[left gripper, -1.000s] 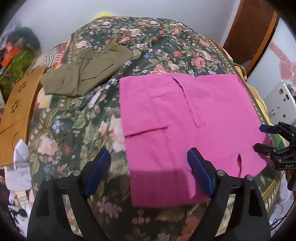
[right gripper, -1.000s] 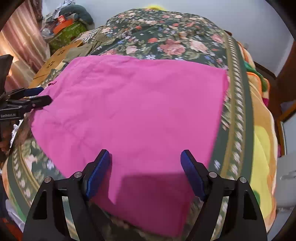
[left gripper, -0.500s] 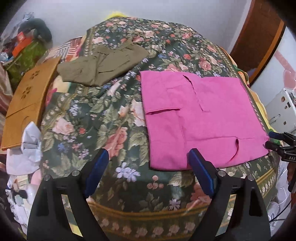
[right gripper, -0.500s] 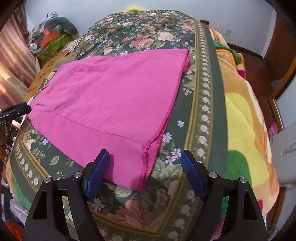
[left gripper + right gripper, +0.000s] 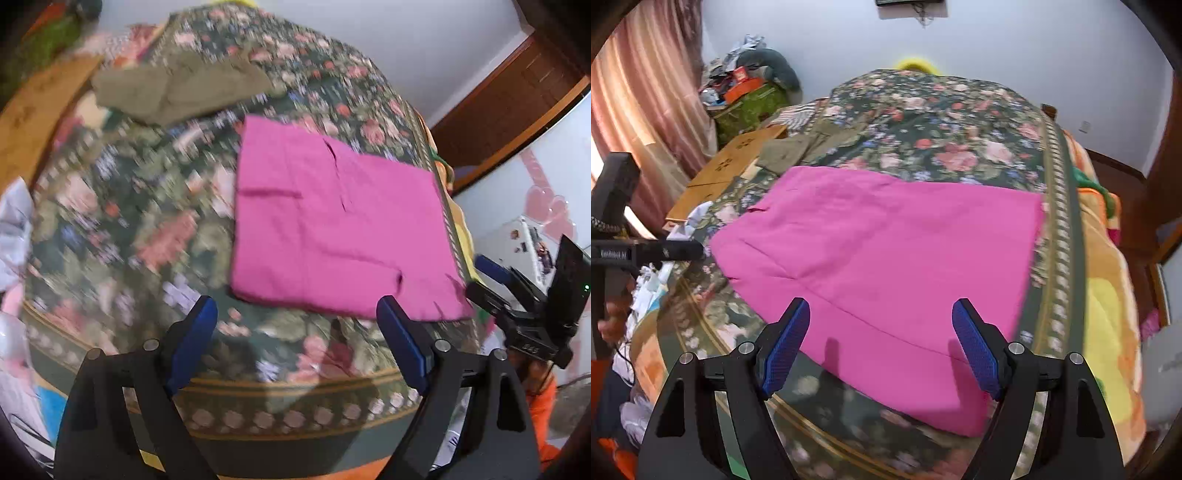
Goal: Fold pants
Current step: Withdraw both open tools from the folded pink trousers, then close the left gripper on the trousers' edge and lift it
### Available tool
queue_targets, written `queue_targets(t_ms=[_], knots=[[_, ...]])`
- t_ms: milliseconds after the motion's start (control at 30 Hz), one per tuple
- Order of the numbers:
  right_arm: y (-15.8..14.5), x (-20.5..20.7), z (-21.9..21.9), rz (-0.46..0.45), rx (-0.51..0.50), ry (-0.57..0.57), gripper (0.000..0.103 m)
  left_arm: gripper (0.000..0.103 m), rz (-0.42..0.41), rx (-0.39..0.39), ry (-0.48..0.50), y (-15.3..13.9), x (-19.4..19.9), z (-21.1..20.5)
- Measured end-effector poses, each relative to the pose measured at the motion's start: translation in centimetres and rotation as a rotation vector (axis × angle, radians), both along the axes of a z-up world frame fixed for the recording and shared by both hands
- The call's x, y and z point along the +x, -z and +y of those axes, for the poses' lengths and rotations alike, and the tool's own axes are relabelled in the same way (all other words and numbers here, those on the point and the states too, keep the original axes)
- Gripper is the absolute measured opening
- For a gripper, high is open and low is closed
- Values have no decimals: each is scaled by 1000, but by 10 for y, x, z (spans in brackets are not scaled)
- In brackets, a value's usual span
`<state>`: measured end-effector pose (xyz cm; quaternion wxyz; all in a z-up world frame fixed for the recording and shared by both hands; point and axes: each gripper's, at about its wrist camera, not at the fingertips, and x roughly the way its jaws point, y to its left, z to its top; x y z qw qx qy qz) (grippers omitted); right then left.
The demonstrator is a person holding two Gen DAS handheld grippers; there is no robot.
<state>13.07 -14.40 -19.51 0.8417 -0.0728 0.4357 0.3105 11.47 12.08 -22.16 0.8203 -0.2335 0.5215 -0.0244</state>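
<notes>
White walls point(image 5: 1015, 44) stand behind a big bed. Its flowery blanket point(image 5: 147, 229) covers almost all of it, and a yellow and orange blanket point(image 5: 1108, 295) hangs down one side. Pink curtains point(image 5: 646, 96) hang at the far side of the room in the right view.

On the flowery blanket lie the pink pants point(image 5: 886, 258), folded into a flat, almost square shape near the bed's edge. Green pants point(image 5: 177, 88) lie farther back, well apart from the pink ones. A wooden board point(image 5: 727, 173) sits beside the bed.

Both grippers hang above the near edge of the bed. The left gripper point(image 5: 295, 347) has its blue pads wide apart, over the blanket just in front of the pink pants, with nothing between them. The right gripper point(image 5: 881, 343) is spread wide too, over the near part of the pink pants, and it holds nothing. The left view is blurry.
</notes>
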Motion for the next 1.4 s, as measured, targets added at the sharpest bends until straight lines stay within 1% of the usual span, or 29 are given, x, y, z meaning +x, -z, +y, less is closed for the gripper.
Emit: queue_targets(t_ms=[100,233,333,467,533,567,600,633,667,700,733,800,867,900,933,1000,1033,1167,1233,1267,1333,1400], knots=[[8,2,15,7,20,-15,76,88,34,-76,18,13,0,-7],[18,8,25,42,34,-22,76,88,21,-94,4,16,3,-10],[29,12,32,79,30,-32,76,88,12,-165,-18,21,13,-8],[47,18,37,164,21,-49,76,88,5,-228,-51,25,24,0],[47,18,37,168,28,-55,77,88,-3,-240,-65,26,28,3],[47,18,37,170,26,-60,77,87,-6,-238,-70,26,31,5],[47,17,37,170,27,-64,77,80,-9,-230,-76,26,33,6],[47,16,37,170,28,-65,77,76,-10,-204,-88,25,35,6],[47,15,37,169,29,-68,77,63,-9,-185,-92,25,37,7],[47,15,37,169,29,-69,77,46,-9,-152,-95,24,39,7],[47,14,37,168,31,-70,77,41,-7,-113,-89,23,41,6],[47,15,37,169,33,-70,77,28,-14,-91,-74,22,43,5],[45,14,36,169,32,-70,76,24,-25,-34,-50,17,44,-2],[45,15,36,167,28,-68,74,23,-33,11,-34,14,43,-8],[45,15,35,165,22,-66,74,23,-44,66,-13,10,40,-14],[43,13,30,156,5,-57,74,23,-62,137,-1,5,33,-19],[43,13,27,155,1,-52,74,23,-68,188,5,3,27,-20],[42,4,15,143,-1,-52,74,23,-72,305,-5,0,2,-17],[41,-4,11,123,-13,-58,74,23,-71,388,-18,-2,-11,-17],[40,-7,8,115,-20,-53,74,23,-74,445,-24,-3,-16,-18],[40,-10,4,114,-18,-43,74,23,-83,519,-21,-7,-20,-21],[42,-11,-3,120,-14,-17,74,23,-102,558,-14,-13,-20,-25]])
